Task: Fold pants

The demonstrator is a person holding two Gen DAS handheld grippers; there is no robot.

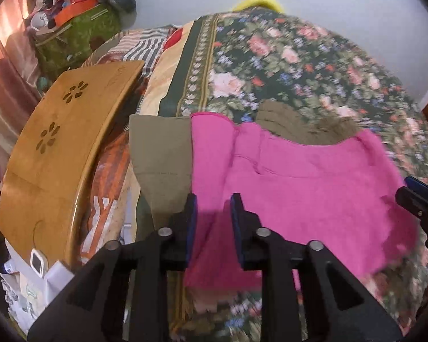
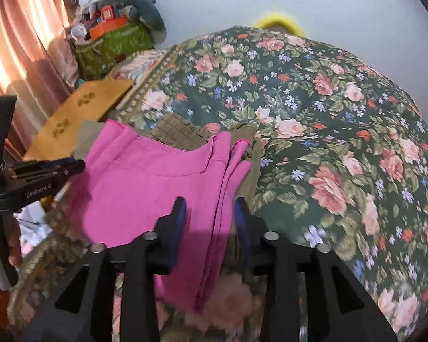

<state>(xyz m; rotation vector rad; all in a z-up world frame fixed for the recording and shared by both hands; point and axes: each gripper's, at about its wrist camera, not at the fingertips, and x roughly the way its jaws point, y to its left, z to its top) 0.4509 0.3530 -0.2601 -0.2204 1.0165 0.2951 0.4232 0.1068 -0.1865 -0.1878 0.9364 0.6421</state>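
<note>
Left wrist view: my left gripper [image 1: 213,199] hangs with jaws parted over the bright pink fabric pants [image 1: 285,182], and my right gripper [image 2: 209,203] is likewise spread above their folded edge. They lie on olive cloth [image 1: 162,154] on the floral bedspread [image 2: 328,108], beside a wooden lap tray [image 1: 60,148].

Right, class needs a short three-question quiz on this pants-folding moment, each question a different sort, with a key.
1. True or false: the pink pants lie on a floral bedspread.
2. What lies under the pink pants? A) olive-green garment B) white towel C) blue jeans
3. Fill in: both the left gripper and the right gripper have their jaws ____.

Key: 1 true; 2 A, the olive-green garment; 3 open.
</note>
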